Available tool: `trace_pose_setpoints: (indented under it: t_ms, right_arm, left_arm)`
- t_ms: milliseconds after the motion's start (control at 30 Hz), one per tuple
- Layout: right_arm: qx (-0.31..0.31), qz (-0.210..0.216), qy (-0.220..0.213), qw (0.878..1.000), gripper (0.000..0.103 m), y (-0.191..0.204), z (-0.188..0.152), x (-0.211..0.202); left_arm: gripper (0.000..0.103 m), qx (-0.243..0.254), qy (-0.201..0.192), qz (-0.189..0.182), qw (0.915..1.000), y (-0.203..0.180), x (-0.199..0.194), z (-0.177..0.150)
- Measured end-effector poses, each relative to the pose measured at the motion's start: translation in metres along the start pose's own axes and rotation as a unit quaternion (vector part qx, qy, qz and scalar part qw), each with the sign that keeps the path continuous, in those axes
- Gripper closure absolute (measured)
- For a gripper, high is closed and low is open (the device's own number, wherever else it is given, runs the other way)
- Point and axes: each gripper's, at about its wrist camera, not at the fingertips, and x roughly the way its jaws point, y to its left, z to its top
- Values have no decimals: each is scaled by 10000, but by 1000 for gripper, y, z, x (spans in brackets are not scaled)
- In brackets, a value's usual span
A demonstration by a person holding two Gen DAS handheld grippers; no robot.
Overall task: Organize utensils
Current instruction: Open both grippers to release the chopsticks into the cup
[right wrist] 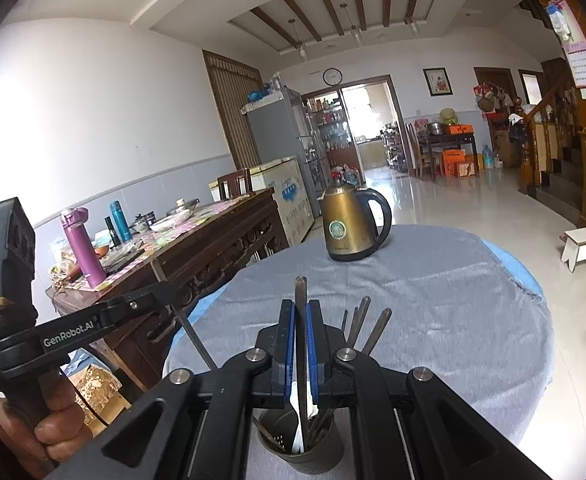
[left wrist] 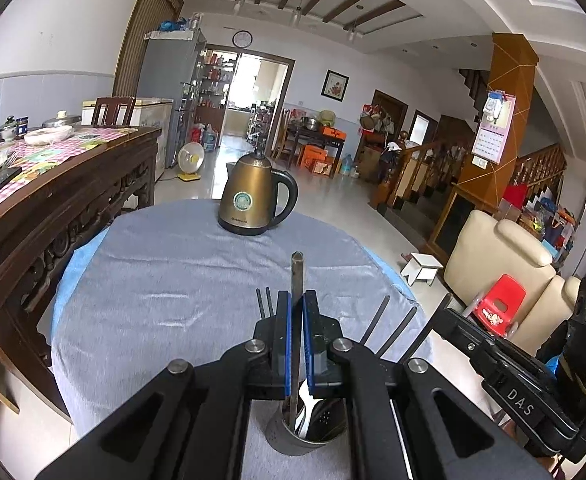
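The left gripper (left wrist: 297, 312) is pinching a thin metal utensil (left wrist: 296, 280) that is standing straight up over the metal cup (left wrist: 293, 440). The right gripper (right wrist: 301, 320) is squeezing another long utensil handle (right wrist: 301, 300) above the cup (right wrist: 301, 452). More utensils are sitting inside the cup.

I am facing a long room where daylight is pouring through the far doorway (left wrist: 253, 92) and glaring off the pale tiled floor (left wrist: 333, 196). White walls are rising to a ceiling with dark beams (right wrist: 333, 4). A carved sideboard (left wrist: 53, 216) is running along my left, with a grey fridge (left wrist: 169, 92) standing behind it. A clock (left wrist: 242, 38) is hanging above the doorway. A wooden staircase (left wrist: 433, 160) is climbing on the right, near a cream sofa (left wrist: 497, 264) and a red chair (left wrist: 499, 304).
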Motion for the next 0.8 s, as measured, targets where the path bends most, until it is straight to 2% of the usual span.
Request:
trace_pose_setpoints:
  t_ms: [333, 367, 500, 533, 600, 667, 800]
  right_arm:
    - [186, 77, 294, 9994, 95, -9, -5, 7]
    - [195, 88, 281, 9994, 95, -10, -5, 6]
    - [246, 77, 224, 9994, 94, -12, -3, 4]
    - [263, 76, 220, 9994, 92, -12, -3, 3]
    - [315, 73, 221, 9992, 82, -14, -4, 3]
    - [372, 40, 198, 9991, 65, -17, -5, 2]
    - [405, -60, 84, 9991, 64, -21, -5, -1]
  left_arm:
    - [95, 27, 264, -49, 9996, 2, 2, -9]
    - [92, 32, 266, -46, 9996, 3, 2, -9]
    - [67, 44, 210, 15, 9998, 5, -3, -10]
    - [66, 56, 207, 53, 9998, 6, -4, -11]
    - [64, 53, 254, 143, 9996, 10, -2, -13]
    - [63, 20, 313, 234, 9992, 14, 2, -14]
    - [62, -112, 514, 453, 9976, 27, 12, -22]
